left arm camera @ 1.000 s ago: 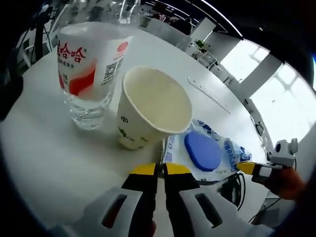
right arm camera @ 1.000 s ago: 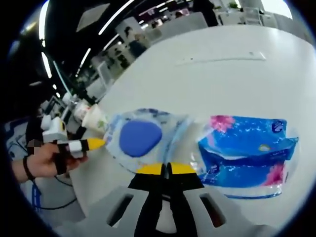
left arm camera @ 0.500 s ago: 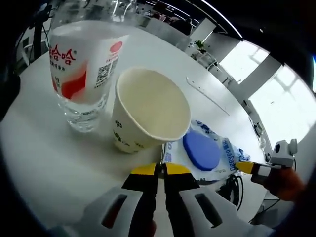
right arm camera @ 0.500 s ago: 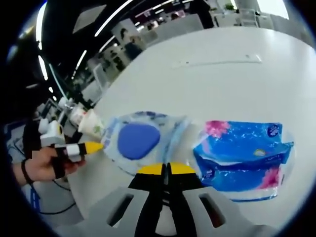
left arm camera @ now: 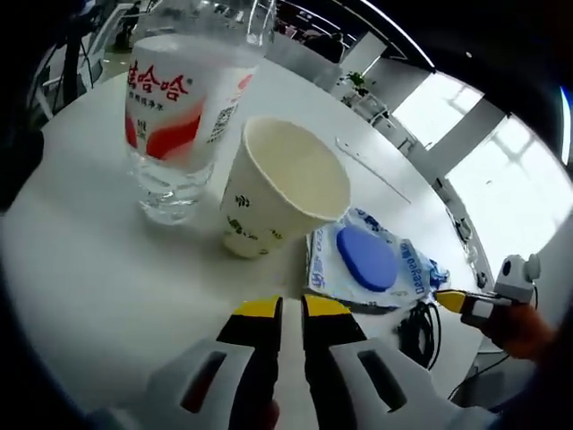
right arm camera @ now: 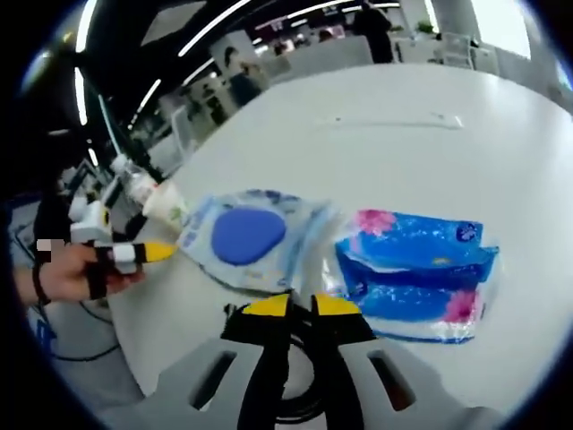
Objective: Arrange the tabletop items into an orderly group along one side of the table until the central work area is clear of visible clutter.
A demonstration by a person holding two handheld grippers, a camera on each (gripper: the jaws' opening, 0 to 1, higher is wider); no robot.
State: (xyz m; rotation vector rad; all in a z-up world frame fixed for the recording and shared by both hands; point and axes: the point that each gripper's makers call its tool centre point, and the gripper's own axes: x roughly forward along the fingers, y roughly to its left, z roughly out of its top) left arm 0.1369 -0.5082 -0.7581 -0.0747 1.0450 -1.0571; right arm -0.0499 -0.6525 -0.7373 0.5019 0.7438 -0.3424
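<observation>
On the round white table [left arm camera: 81,269] stand a clear water bottle [left arm camera: 183,98] with a red-and-white label and, right beside it, an empty paper cup [left arm camera: 286,193]. A wet-wipes pack [left arm camera: 367,260] with a blue lid lies flat just past the cup. My left gripper [left arm camera: 291,309] hovers short of the cup, its jaws a narrow gap apart with nothing between them. In the right gripper view the wipes pack [right arm camera: 246,237] lies beside a blue tissue pack [right arm camera: 416,273]. My right gripper [right arm camera: 302,306] hangs near both, slightly open and empty.
A black cable [left arm camera: 414,327] lies at the table edge by the wipes. A thin white strip [right arm camera: 398,121] lies farther across the table [right arm camera: 403,170]. The other gripper [left arm camera: 474,305] is held by a hand off the table edge. Office furniture stands beyond.
The jaws of both grippers have parted slightly from nearly touching. Both cameras have drawn back a little, and the black cable now shows under the right gripper.
</observation>
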